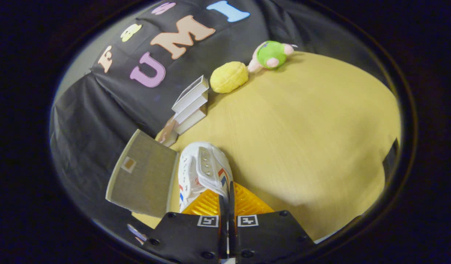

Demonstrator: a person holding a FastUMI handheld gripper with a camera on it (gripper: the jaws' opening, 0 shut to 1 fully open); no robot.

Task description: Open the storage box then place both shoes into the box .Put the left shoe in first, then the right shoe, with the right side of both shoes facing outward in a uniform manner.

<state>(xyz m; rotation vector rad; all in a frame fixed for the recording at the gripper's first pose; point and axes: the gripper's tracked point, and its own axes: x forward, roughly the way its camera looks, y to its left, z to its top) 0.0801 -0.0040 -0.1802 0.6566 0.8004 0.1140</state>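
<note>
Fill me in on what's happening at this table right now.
A person's handheld gripper has its jaws closed on the edge of a white shoe, holding it just ahead of the camera above the wooden table. A grey storage box sits right beside the shoe. Whether the shoe is going in or already partly in cannot be told. Farther back lie a stack of white books, a yellow plush and a green plush toy.

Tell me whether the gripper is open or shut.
Shut on the white shoe: the hand-held gripper has its fingers nearly together, pinching the shoe's rim, beside the grey storage box.
</note>
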